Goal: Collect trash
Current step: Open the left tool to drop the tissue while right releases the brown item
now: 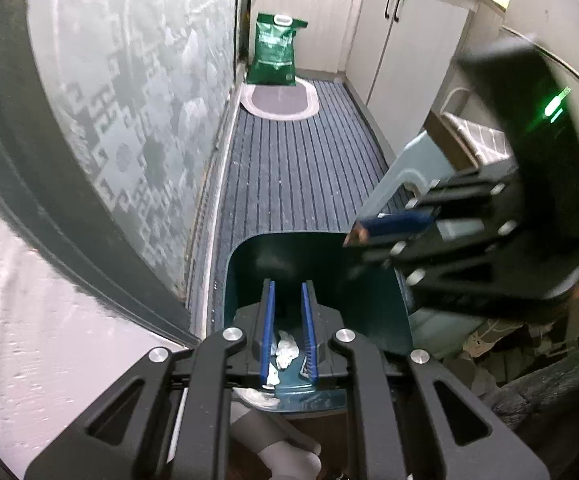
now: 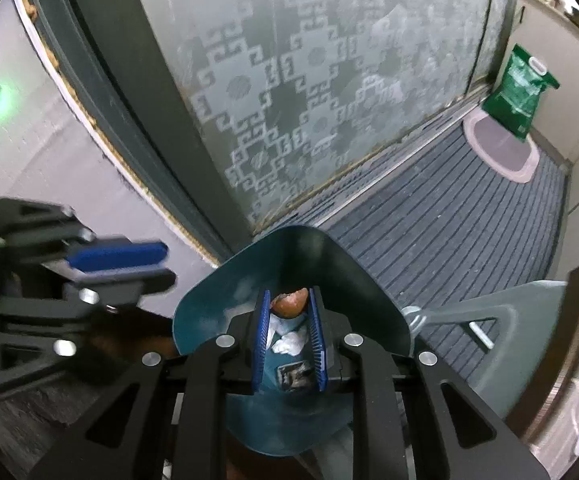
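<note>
Two grippers over a teal bin (image 2: pixel 345 264) on striped matting (image 1: pixel 297 168): left gripper (image 1: pixel 288 320) jaws spread, right gripper (image 2: pixel 288 312) pinching a brown scrap (image 2: pixel 289 301).

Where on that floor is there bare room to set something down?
The striped floor mat is bare between the frosted glass door and the white cabinets, from the teal bin up to the oval rug. It is crowded at the far end, where a green bag stands, and around the bin.
</note>
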